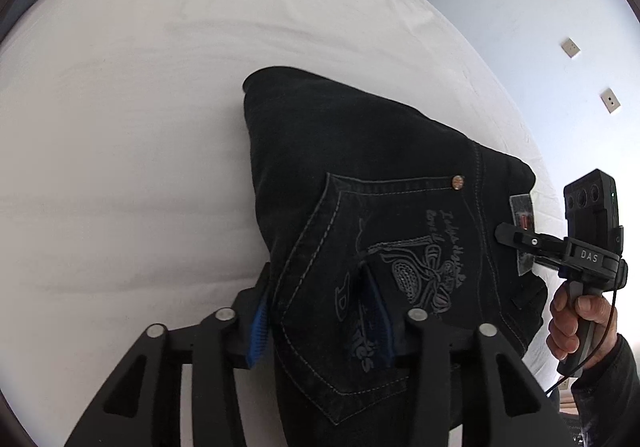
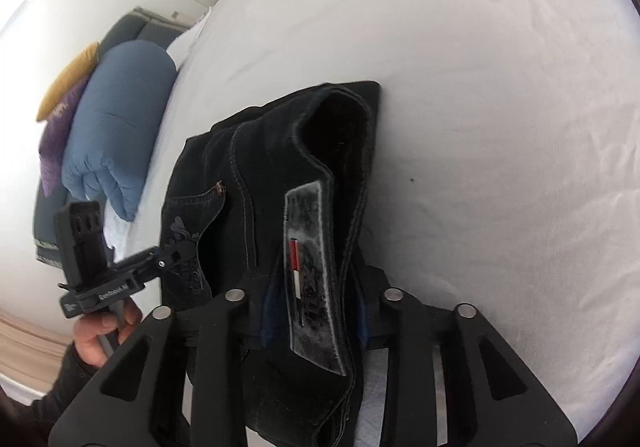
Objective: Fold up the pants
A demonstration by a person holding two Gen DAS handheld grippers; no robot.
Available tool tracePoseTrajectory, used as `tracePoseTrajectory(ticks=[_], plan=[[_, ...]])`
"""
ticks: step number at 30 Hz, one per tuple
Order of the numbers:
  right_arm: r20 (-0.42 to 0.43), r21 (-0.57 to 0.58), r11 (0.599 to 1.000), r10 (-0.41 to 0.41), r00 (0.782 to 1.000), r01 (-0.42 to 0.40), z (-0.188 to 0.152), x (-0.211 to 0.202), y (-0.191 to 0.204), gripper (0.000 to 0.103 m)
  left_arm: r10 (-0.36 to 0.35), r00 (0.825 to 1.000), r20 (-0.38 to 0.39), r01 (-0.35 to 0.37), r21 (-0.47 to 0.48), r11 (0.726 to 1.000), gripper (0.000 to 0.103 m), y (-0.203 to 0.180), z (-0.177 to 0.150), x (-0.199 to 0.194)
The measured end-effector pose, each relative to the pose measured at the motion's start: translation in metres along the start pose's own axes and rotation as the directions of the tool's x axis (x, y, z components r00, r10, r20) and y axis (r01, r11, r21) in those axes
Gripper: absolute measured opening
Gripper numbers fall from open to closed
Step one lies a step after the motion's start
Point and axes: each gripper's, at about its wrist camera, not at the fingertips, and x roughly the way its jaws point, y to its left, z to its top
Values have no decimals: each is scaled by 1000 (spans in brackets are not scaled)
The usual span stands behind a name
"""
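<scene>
Black jeans lie folded in a thick bundle on a white bed. A back pocket with grey embroidery faces up. My left gripper is shut on the pants at the pocket edge, its blue pads pressed on the fabric. My right gripper is shut on the pants at the waistband, around the grey label patch. The right gripper also shows in the left wrist view at the waistband label. The left gripper shows in the right wrist view.
A rolled blue duvet with purple and mustard cushions lies at the bed's far end. A pale wall with sockets runs beside the bed. White sheet extends around the pants.
</scene>
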Motion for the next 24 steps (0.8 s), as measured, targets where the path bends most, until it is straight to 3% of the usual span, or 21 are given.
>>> tracePoseTrajectory(ticks=[2, 4, 6, 7, 8, 9, 10, 12, 14, 15, 16, 18, 19, 20, 21, 24], plan=[[46, 60, 993, 101, 994, -104, -2, -6, -17, 32, -39, 999, 22, 40, -21, 999, 51, 9, -4, -2], [89, 89, 987, 127, 988, -135, -6, -17, -25, 42, -49, 998, 41, 50, -26, 998, 55, 11, -8, -9], [154, 112, 984, 118, 981, -136, -10, -38, -28, 63, -11, 997, 75, 12, -19, 1000, 55, 12, -14, -26], [193, 119, 986, 94, 977, -118, -13, -50, -28, 68, 2, 994, 105, -1, -9, 1000, 56, 9, -19, -41], [225, 119, 989, 62, 972, -91, -17, -60, -27, 75, 19, 989, 148, -20, 5, 1000, 59, 6, -25, -57], [255, 109, 992, 36, 966, -66, -22, -72, -22, 76, 51, 980, 190, -54, 12, 998, 71, 3, -32, -73], [283, 90, 995, 15, 959, -42, -27, -84, -14, 76, 94, 965, 247, -100, 12, 995, 83, -3, -39, -90], [335, 39, 999, -47, 941, 36, -42, -110, 10, 76, 157, 900, 407, -173, 4, 985, 98, -19, -62, -136], [411, -34, 989, -119, 904, 146, -61, -133, 46, 76, 200, 812, 549, -253, 21, 967, 103, -46, -79, -171], [465, -83, 977, -137, 874, 197, -73, -146, 69, 76, 231, 756, 613, -318, 35, 948, 103, -62, -93, -193], [521, -129, 959, -149, 840, 251, -86, -157, 94, 76, 253, 714, 653, -366, 41, 930, 103, -80, -92, -201], [636, -208, 906, -161, 755, 368, -117, -181, 145, 76, 314, 587, 746, -484, 12, 875, 103, -106, -115, -237], [690, -232, 879, -154, 708, 417, -129, -193, 169, 80, 346, 523, 779, -528, -23, 849, 103, -118, -125, -253], [747, -250, 849, -137, 650, 465, -143, -208, 191, 89, 366, 470, 803, -551, -57, 833, 103, -123, -135, -274], [803, -258, 821, -111, 585, 510, -158, -223, 211, 98, 368, 428, 825, -547, -88, 832, 103, -131, -143, -294], [942, -208, 730, -30, 335, 651, -205, -262, 267, 103, 341, 377, 861, -477, -135, 868, 103, -145, -158, -334]])
